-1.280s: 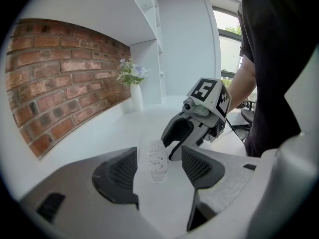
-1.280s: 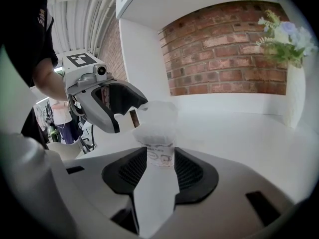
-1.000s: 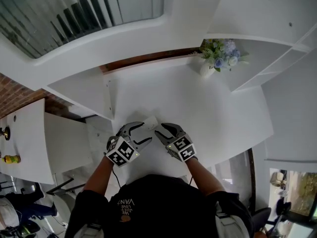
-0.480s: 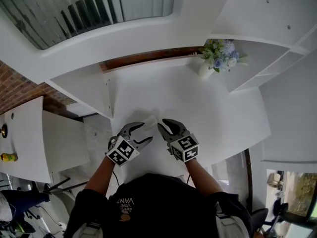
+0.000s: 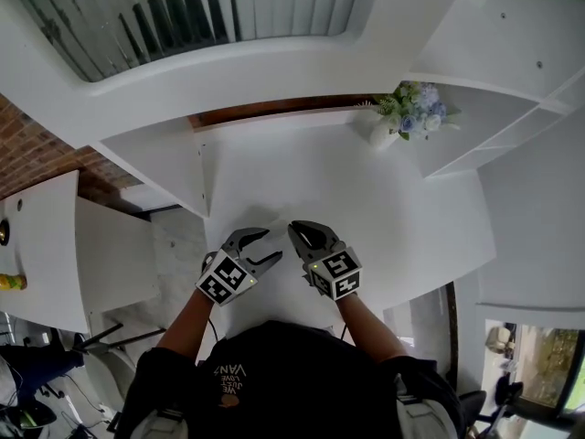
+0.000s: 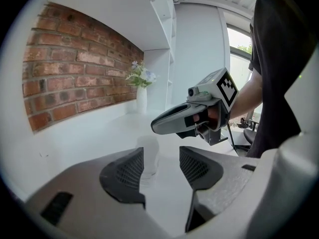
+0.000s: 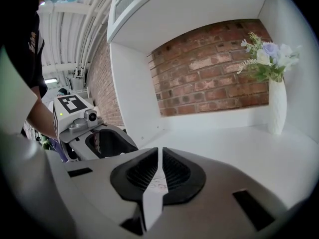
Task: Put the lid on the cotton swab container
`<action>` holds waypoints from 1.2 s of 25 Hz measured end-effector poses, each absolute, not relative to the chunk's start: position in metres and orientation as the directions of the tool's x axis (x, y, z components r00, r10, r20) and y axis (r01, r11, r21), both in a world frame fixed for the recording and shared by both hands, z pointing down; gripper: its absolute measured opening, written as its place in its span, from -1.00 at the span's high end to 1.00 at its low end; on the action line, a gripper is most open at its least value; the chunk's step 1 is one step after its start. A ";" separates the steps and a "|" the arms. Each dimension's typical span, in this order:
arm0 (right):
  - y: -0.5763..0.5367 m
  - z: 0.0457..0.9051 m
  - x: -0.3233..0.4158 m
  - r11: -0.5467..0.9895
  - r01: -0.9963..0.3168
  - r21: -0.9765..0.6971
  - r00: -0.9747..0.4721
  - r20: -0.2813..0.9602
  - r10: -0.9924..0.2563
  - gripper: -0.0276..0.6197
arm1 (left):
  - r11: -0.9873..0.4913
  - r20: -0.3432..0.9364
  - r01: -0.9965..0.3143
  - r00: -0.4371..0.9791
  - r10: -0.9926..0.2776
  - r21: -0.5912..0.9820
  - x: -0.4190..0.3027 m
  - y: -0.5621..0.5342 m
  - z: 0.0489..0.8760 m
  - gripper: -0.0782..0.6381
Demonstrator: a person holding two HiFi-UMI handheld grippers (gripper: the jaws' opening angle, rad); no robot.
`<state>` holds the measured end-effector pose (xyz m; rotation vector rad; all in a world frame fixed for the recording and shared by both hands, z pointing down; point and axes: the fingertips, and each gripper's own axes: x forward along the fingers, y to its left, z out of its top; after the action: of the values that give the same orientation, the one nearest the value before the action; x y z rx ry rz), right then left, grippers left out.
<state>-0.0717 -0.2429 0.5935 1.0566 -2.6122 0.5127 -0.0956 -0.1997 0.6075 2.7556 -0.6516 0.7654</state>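
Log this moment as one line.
left gripper: closing, cotton swab container in jaw gap, ungripped | right gripper: closing on thin white lid | lid: not yet on container

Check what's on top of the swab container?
No lid seen on the container; its top looks bare. The lid sits edge-on in the right gripper, jaws closing on it. Contents unreadable through the frosted wall.

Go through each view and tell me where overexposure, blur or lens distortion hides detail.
Head view: the white table is washed out, its edges bowed by the lens. Left gripper view: the clear container fades into the bright tabletop; the window is blown out. Right gripper view: strong fisheye curve on the brick wall; the near lid edge is soft.
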 end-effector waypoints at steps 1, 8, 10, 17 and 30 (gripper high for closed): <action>-0.243 0.595 -0.072 0.672 -0.709 -0.216 -0.694 0.386 -0.608 0.84 | -0.878 0.526 -0.472 0.770 -0.363 0.085 -0.096 -0.201 0.607 0.14; -0.242 0.604 -0.078 0.682 -0.703 -0.202 -0.692 0.413 -0.592 0.91 | -0.833 0.497 -0.542 0.757 -0.423 0.116 -0.104 -0.212 0.606 0.42; -0.242 0.605 -0.079 0.684 -0.702 -0.201 -0.693 0.416 -0.589 0.91 | -0.818 0.495 -0.563 0.748 -0.442 0.121 -0.106 -0.216 0.607 0.54; -0.242 0.606 -0.079 0.681 -0.705 -0.196 -0.688 0.419 -0.592 0.91 | -0.795 0.511 -0.599 0.714 -0.478 0.093 -0.110 -0.222 0.608 0.71; -0.242 0.607 -0.080 0.687 -0.705 -0.173 -0.685 0.416 -0.598 0.91 | -0.779 0.515 -0.624 0.686 -0.513 0.056 -0.112 -0.224 0.610 0.76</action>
<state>-0.0800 -0.2418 0.6070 1.0277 -2.5738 0.4614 -0.1119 -0.2238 0.6100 2.6717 -0.9152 0.7148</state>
